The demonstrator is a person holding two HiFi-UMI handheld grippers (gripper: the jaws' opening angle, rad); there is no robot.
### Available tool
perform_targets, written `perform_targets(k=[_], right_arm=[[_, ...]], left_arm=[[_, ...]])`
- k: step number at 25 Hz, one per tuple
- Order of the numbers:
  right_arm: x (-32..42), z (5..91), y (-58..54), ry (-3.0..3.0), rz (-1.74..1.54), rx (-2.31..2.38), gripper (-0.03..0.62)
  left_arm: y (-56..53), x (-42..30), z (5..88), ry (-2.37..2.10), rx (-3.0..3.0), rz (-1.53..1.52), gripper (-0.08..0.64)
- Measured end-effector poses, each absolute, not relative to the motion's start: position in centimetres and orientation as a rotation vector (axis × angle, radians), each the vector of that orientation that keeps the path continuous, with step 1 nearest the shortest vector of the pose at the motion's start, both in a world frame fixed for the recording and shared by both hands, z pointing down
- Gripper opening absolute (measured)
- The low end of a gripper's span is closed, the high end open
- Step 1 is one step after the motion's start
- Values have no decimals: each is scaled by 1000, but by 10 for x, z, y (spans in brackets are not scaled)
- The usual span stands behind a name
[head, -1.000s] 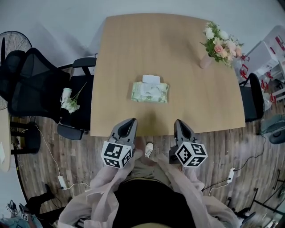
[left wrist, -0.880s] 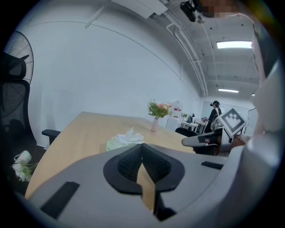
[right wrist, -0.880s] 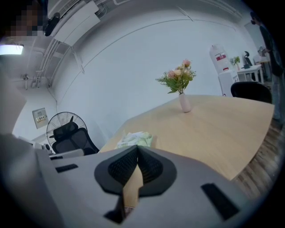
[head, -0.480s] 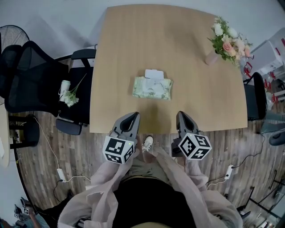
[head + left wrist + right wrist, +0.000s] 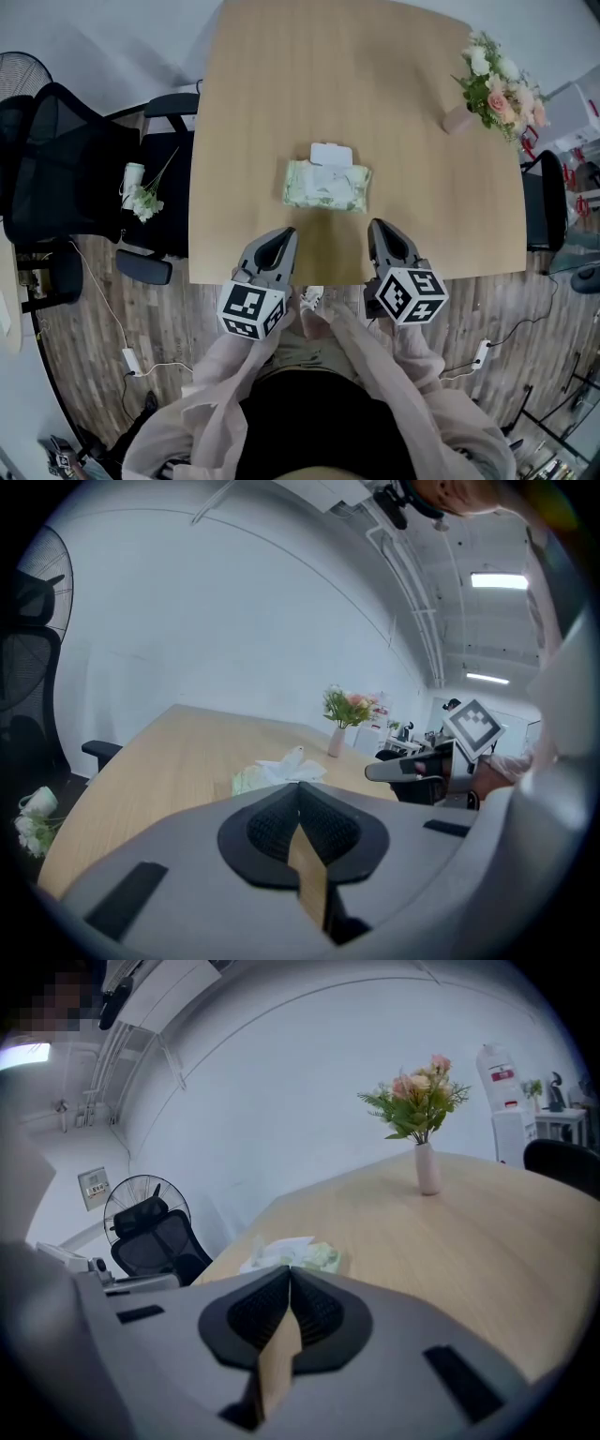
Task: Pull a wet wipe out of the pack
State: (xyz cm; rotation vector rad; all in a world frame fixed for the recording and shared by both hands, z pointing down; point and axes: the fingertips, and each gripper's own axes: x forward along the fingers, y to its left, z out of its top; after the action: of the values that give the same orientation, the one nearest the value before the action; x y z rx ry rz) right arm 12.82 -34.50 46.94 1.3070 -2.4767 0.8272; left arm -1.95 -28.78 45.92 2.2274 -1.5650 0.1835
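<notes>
Wooden table (image 5: 281,94) carries one wipe pack (image 5: 326,186), its long axis along the near edge and its lid open toward the far edge, and one flower vase (image 5: 497,89) at the far right corner. Two grippers, left gripper (image 5: 280,236) and right gripper (image 5: 379,229), hover at the near edge, jaws together and empty.

We see our left gripper (image 5: 298,787) with its 2 grey jaws closed together, empty. Beyond them lies a pale green wet wipe pack (image 5: 246,779) on the light wooden table (image 5: 159,761), a white wipe (image 5: 286,764) poking up.

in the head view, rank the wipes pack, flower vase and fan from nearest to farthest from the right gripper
1. wipes pack: just ahead of the right gripper, slightly to its left.
2. flower vase: farther ahead, off to the right.
3. fan: far left edge of the view.
</notes>
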Motion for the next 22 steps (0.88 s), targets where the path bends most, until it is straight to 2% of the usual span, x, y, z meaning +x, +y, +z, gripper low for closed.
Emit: perform_targets(k=[10, 18, 22], right_arm=[[98, 475, -376, -2466, 819, 1268, 18], [72, 484, -394, -2473, 821, 1141, 103], [61, 488, -399, -2468, 838, 1116, 112]], left_arm=[[-322, -45, 470, -1577, 2203, 207, 9], [-342, -59, 481, -1561, 2187, 232, 9], [-348, -64, 486, -1550, 2173, 230, 9]])
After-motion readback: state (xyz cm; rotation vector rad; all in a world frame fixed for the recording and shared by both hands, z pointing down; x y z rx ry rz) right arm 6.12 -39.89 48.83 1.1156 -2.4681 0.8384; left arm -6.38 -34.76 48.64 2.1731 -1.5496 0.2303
